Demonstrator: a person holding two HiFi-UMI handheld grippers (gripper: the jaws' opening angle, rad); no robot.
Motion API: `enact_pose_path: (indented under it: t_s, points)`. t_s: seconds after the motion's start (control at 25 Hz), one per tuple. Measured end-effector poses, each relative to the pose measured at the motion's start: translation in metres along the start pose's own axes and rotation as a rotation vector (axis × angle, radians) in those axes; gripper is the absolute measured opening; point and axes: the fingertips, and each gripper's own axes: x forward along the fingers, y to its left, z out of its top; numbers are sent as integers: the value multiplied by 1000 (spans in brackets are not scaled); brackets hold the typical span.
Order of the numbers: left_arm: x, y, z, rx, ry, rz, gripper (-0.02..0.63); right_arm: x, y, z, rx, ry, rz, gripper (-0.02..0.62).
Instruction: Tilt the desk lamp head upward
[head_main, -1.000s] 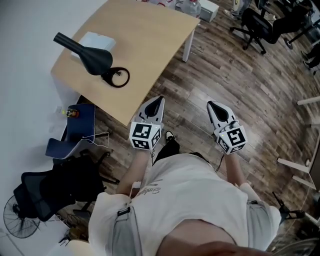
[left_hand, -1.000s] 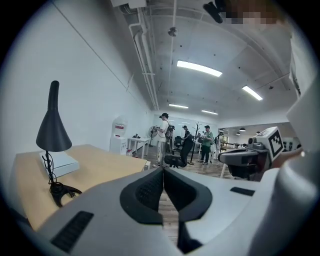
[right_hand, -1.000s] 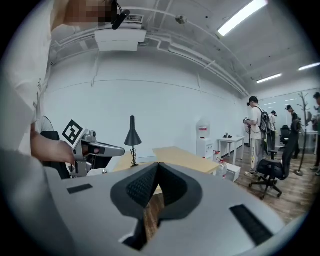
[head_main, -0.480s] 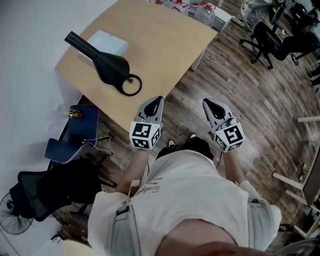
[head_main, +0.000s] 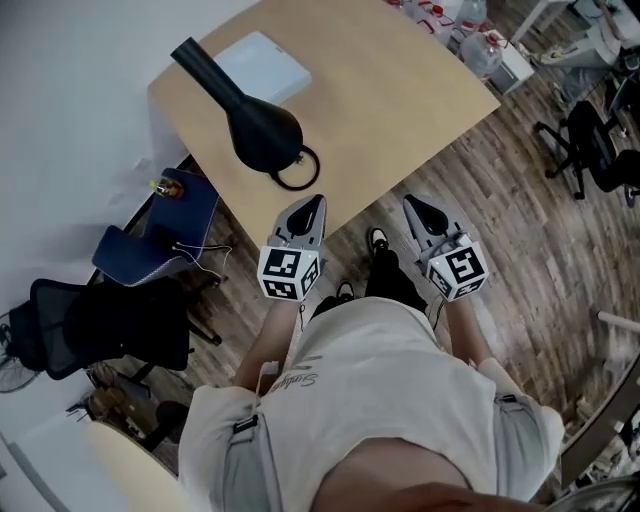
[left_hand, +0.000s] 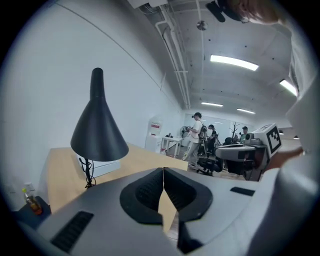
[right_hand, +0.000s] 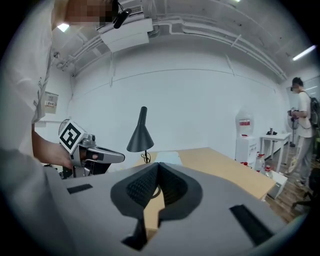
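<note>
A person is standing at the corner of a pale wooden counter (head_main: 400, 100), holding one pair of tongs in each hand out in front at waist height. The left tongs (head_main: 316, 204) are pressing their tips together with nothing caught between them, and the left gripper view is showing the same closed pair (left_hand: 163, 171). The right tongs (head_main: 413, 204) are likewise sitting closed and empty (right_hand: 158, 165), hanging over the wooden floor (head_main: 520, 230) just off the counter's edge.

The black desk lamp (head_main: 262, 130) is standing on the counter near its front-left edge, its cone shade (left_hand: 98, 132) opening downward and its ring base resting just beyond the left tongs, clear of them. A flat white box (head_main: 262, 68) is lying right behind the lamp. A blue chair (head_main: 150, 250) is sitting beside the counter.
</note>
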Motion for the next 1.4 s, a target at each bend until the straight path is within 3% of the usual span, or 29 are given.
enact_pose_path:
  t_s: [0.36,0.8,1.04,1.2,1.4]
  points:
    - [21,30,25,-44,1,245,15,91,-38,24,-37,-13,278,-5]
    - [17,44,23,-104,8,483,15,143,-27,6,-80,41,558,-5]
    - [8,54,17,-135,-4,536,15,156,-11,7,-98,48,629,-5]
    - [5,58,16,-162,-24,509,15,166,-2,2,-113,76,625,-5]
    - [5,69,5,-147,-7,470,15,171,13,-6,-31,107,600,-5]
